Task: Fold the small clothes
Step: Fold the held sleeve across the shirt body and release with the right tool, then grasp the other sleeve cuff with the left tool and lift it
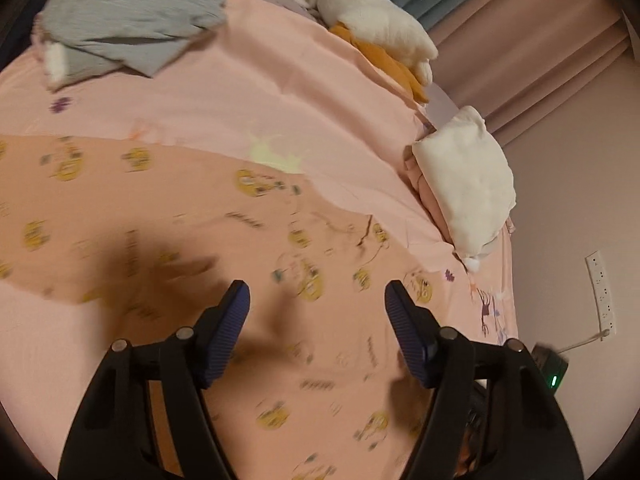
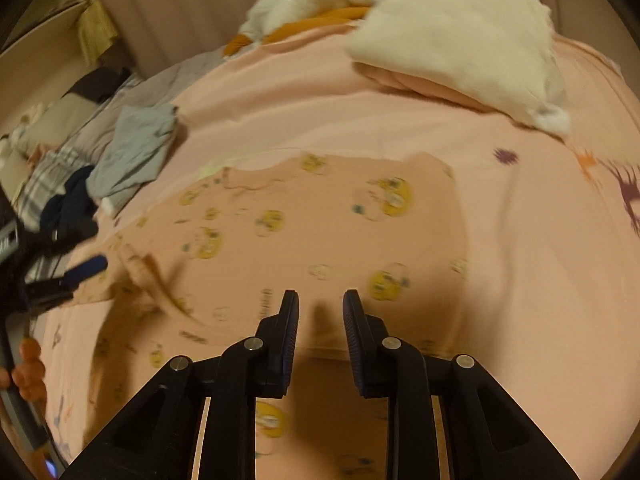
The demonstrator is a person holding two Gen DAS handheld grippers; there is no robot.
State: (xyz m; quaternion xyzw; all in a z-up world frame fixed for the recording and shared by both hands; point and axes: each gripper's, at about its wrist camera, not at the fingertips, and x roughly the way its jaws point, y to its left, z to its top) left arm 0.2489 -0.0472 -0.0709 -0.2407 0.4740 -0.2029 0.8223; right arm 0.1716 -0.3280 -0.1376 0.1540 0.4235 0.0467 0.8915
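A small peach garment (image 1: 168,216) with a yellow cartoon print lies spread flat on the pink bedsheet (image 1: 280,92); it fills the lower and middle part of both views. In the left wrist view the left gripper (image 1: 318,300) is at the bottom centre, above this garment. Its fingers (image 1: 230,332) are spread wide, and nothing is between them. In the right wrist view the right gripper (image 2: 320,304) is at the bottom centre, also over the garment (image 2: 320,216). Its fingers (image 2: 290,332) stand a little apart with only a narrow gap, and they pinch no cloth. The left gripper (image 2: 86,268) also appears at the left edge of that view, next to a raised fold of the garment. A grey garment (image 1: 132,20) lies crumpled in the upper left. A folded white cloth (image 1: 468,176) rests on the pink bedsheet at the right edge, and a white and orange plush toy (image 1: 368,12) lies at the top.
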